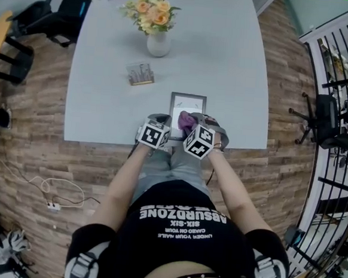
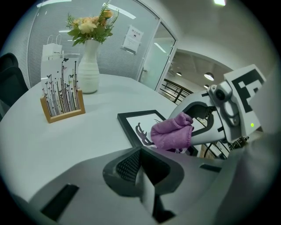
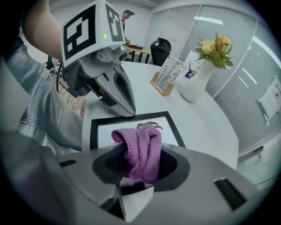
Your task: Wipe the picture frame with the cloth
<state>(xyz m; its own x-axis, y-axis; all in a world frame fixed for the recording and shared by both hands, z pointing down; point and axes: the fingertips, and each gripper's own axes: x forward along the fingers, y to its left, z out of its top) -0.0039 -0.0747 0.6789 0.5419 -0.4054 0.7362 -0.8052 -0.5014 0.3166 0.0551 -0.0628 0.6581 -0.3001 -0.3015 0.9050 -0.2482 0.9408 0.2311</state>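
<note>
Right gripper view gives us the nearest facts: the right gripper (image 3: 138,169) has its jaws closed on a bunched purple cloth (image 3: 140,151), which bulges up out of the grip. Just past it the black picture frame (image 3: 131,125) lies flat on the pale table (image 3: 206,127), with a white mat and a dark drawing under the glass. The cloth hangs over the frame's near part. We think it rests on the glass, though no view shows the contact clearly.

The left gripper (image 2: 140,169), seen in its own view, has its jaws shut together with nothing between them. From the head view its tip sits just beside the frame's left edge, and the two grippers stand close together, side by side. The frame lies at the table's near edge, straight in front of the person, with its long side running away from us.

Farther along the table, left of the frame and apart from it, stands a small wooden card stand (image 2: 61,99) holding striped cards. Beyond that is a white vase (image 2: 89,66) with orange and cream flowers (image 2: 90,26). Dark office chairs (image 1: 49,14) stand on the wood-patterned floor (image 1: 30,136) off the table's far left corner.
</note>
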